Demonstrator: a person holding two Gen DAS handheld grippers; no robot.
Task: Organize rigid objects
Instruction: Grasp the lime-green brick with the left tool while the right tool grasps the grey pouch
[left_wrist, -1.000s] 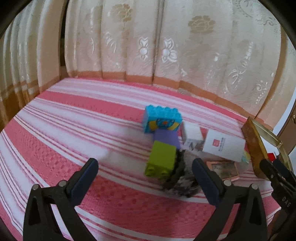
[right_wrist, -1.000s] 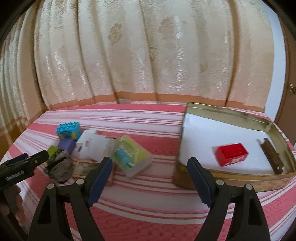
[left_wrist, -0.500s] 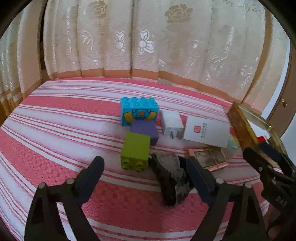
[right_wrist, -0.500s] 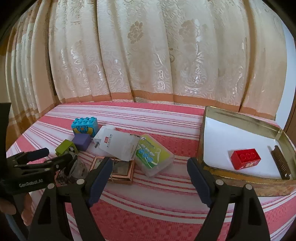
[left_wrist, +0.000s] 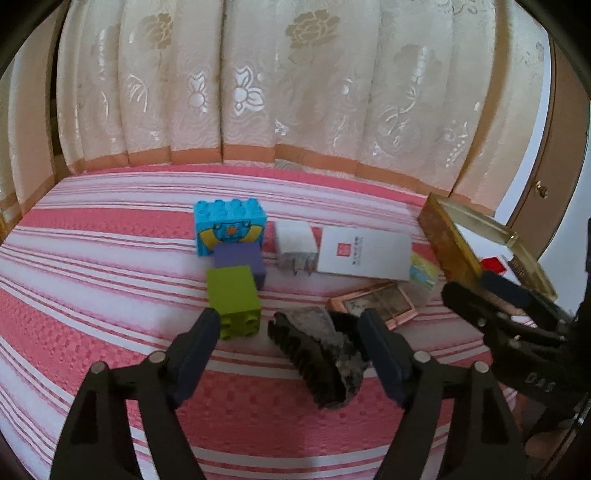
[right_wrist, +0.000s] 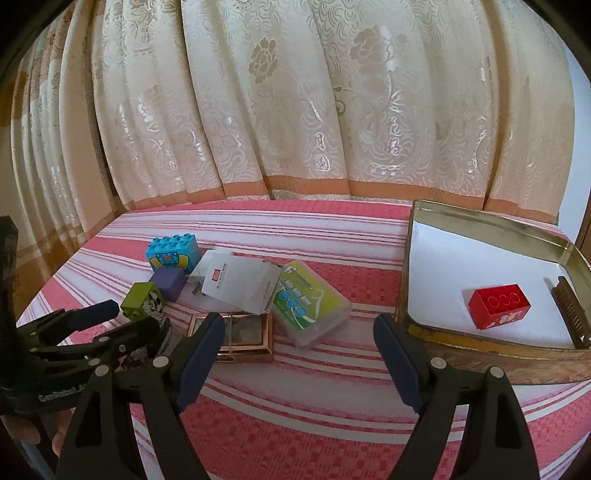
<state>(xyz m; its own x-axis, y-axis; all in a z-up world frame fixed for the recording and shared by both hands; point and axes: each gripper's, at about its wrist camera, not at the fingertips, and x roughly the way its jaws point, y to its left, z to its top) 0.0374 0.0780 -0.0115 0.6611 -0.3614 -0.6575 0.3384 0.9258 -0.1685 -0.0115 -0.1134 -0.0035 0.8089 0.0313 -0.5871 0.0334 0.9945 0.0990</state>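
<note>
Little is reading clearly. White lettering on the left gripper (right_wrist: 110, 321) body is showing roughly "GenRobot", cut off by the right gripper's finger. The white card (right_wrist: 240, 284) and green floss box (right_wrist: 310, 302) are bearing print too small to read.

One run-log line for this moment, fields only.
left gripper: closing around dark hair claw, pads not touching | right gripper: open, empty | tin tray: red brick, comb
</note>
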